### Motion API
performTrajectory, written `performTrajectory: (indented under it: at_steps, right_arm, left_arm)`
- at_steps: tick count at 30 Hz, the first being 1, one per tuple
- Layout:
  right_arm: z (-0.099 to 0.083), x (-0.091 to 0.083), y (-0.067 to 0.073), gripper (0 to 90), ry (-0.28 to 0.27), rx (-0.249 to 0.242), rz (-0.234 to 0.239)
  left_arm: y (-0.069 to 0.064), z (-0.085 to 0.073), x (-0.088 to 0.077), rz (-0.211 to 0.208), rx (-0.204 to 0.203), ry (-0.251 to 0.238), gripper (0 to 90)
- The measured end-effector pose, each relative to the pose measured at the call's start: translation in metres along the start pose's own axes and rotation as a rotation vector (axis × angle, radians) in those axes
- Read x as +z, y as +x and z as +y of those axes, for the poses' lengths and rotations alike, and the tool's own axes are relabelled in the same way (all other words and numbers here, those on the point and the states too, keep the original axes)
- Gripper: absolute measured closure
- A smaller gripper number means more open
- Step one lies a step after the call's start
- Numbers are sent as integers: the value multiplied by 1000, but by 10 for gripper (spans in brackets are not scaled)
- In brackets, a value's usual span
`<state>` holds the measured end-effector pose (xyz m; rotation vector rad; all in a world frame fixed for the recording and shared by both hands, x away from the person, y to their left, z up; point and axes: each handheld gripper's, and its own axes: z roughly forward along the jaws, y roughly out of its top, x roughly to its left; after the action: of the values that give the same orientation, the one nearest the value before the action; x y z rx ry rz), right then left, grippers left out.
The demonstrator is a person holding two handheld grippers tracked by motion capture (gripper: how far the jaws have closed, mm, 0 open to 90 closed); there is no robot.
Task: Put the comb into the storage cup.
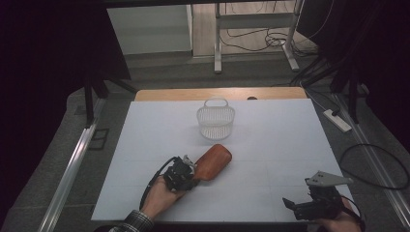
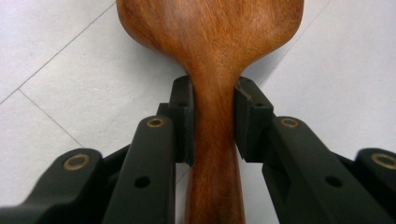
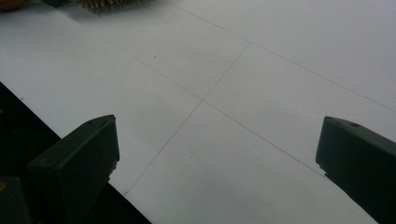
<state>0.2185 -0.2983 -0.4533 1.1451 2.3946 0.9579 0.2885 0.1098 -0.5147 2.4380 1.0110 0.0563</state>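
Note:
A brown wooden brush lies on the white table, its broad head pointing toward the back right. My left gripper comes in from the front left and is shut on the brush's narrow handle. In the left gripper view both black pads press against the sides of the brush's neck, just below the head. My right gripper rests near the front right edge of the table, pointing left. Its jaws stand wide apart in the right gripper view, with only bare table between them.
A small white mesh basket with a handle stands behind the brush, toward the back middle of the table. The brush's bristles peek in at the top left of the right gripper view. Cables and metal frame legs lie on the floor beyond.

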Motion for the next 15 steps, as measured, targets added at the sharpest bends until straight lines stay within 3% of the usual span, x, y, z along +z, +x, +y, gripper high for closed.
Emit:
performTrajectory:
  at_steps: [15]
  right_arm:
    - [0, 0, 0, 0, -1, -4, -1]
  left_arm:
    - [3, 0, -4, -33, -19, -37, 716]
